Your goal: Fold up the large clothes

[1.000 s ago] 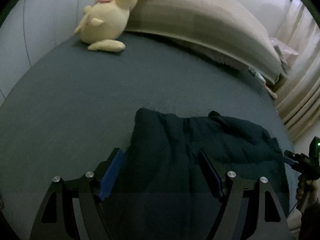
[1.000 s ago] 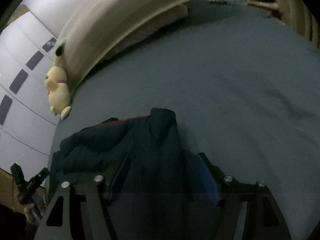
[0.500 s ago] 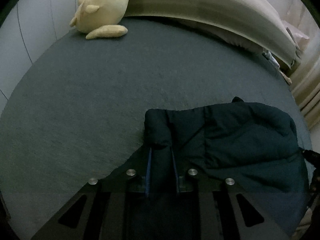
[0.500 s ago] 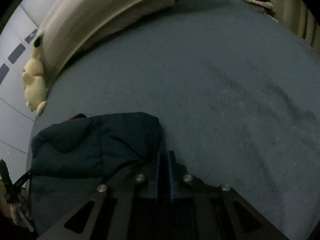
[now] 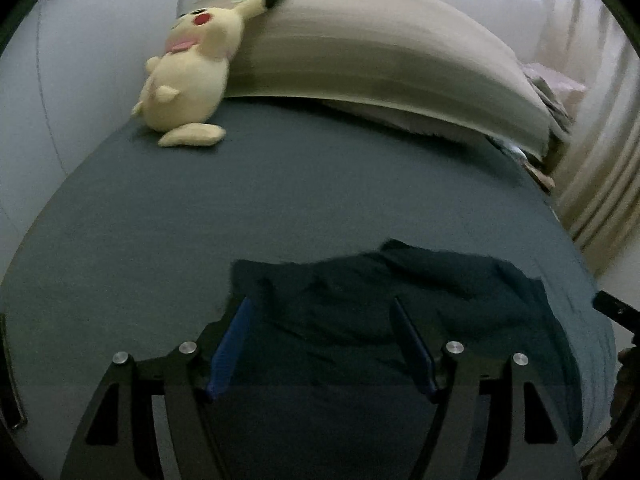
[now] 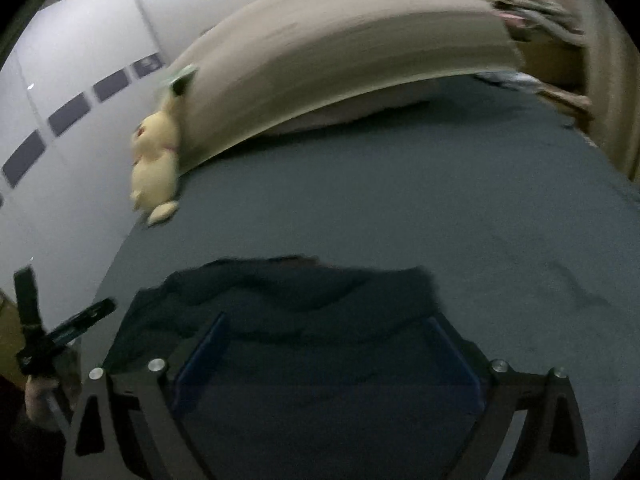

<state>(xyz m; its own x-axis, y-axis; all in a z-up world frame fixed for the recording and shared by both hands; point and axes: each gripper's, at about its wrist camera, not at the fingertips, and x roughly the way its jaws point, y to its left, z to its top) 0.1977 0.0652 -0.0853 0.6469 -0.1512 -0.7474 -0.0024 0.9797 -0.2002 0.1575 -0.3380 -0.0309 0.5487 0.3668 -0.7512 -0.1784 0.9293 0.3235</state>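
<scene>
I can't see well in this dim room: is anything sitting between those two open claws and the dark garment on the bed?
Nothing visible. The dark garment lies right under the open left gripper and right gripper. The yellow plush toy sits far off, against the beige bedding roll.

Dark navy garment (image 5: 360,300) on grey-blue sheet (image 5: 200,208); yellow plush (image 5: 188,80), red cheek; beige headboard (image 5: 380,60).

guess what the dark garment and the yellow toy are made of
Dark garment: probably a soft matte woven or knit fabric; it lies in limp creases with no shine. Yellow toy: plush, likely stuffed fleece, with a rounded, fuzzy, matte body. Blur hides finer texture.
</scene>
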